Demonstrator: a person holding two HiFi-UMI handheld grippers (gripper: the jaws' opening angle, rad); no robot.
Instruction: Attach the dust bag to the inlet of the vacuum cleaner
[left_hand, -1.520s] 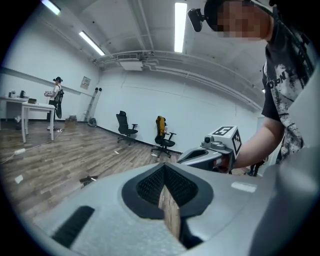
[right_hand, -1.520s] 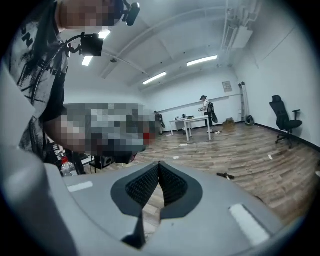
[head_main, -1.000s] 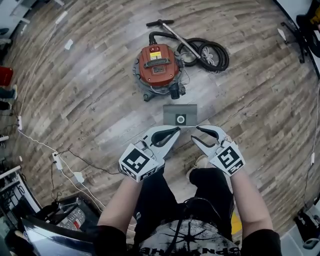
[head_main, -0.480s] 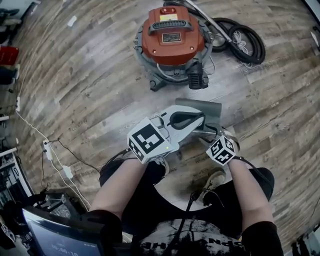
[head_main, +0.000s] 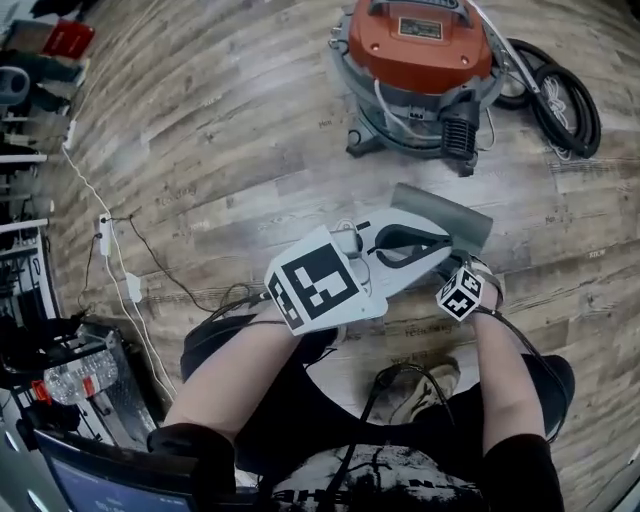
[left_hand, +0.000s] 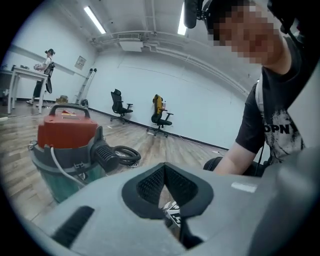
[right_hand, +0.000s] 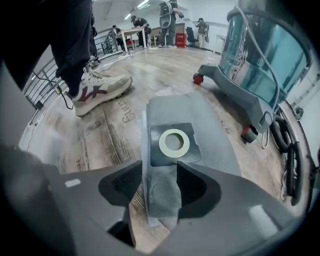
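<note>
We're down at floor level with the right gripper pointing steeply down over the near end of the dust bag. Its jaws have just been opening and stand wide, released, with the bag's narrow grey end lying between them and neither pad pressing on it. The bag lies flat on the wooden floor, its dark card collar facing up with the pale ring of the opening in the middle. From the head view we see the same bag as a grey strip, near the vacuum cleaner but apart from it, with a band of bare boards between them. The vacuum stands upright on its castors with the orange-red lid on, a black ribbed fitting low on the side facing us, and its black hose coiled on the floor at the right. Our left gripper reaches across over the bag in the head view, clenched tight with nothing in it. In its own view the pads meet, and through the slit below them we catch the right gripper's marker cube. In the right gripper view a sneaker is planted on the boards to the left of the bag.
</note>
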